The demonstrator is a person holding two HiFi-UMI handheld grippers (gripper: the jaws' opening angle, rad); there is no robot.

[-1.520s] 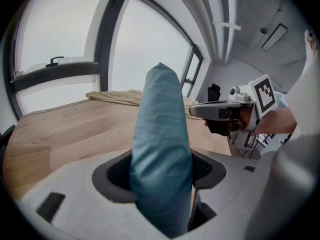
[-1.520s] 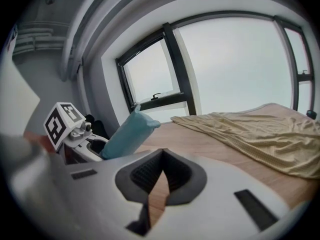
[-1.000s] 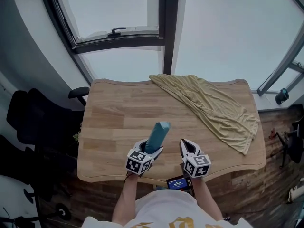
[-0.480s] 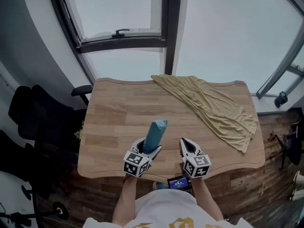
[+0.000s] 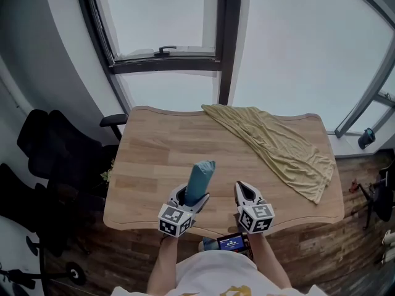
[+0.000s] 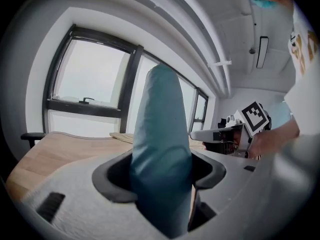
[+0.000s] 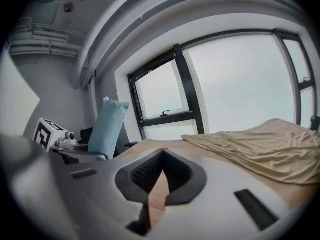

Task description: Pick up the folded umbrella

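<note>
The folded umbrella point(image 5: 199, 181) is a teal sleeve-covered bundle. It stands tilted up and away from me above the near edge of the wooden table point(image 5: 154, 159). My left gripper point(image 5: 186, 198) is shut on its lower end. In the left gripper view the umbrella point(image 6: 159, 149) fills the gap between both jaws of the left gripper point(image 6: 161, 173). My right gripper point(image 5: 242, 192) hovers just to the right of it, shut with nothing in it. In the right gripper view the right gripper point(image 7: 161, 159) has its jaw tips touching, and the umbrella point(image 7: 107, 129) rises at the left.
A crumpled yellow cloth point(image 5: 275, 143) lies across the table's far right part and shows again as the cloth point(image 7: 257, 149) in the right gripper view. A black office chair point(image 5: 58, 156) stands left of the table. Large windows point(image 5: 185, 17) are behind. A small lit screen point(image 5: 229, 243) sits at my waist.
The head view has tipped slightly, so the table sits lower in frame. The left gripper still holds the umbrella, a little lower and to the left. The right gripper has barely moved.
</note>
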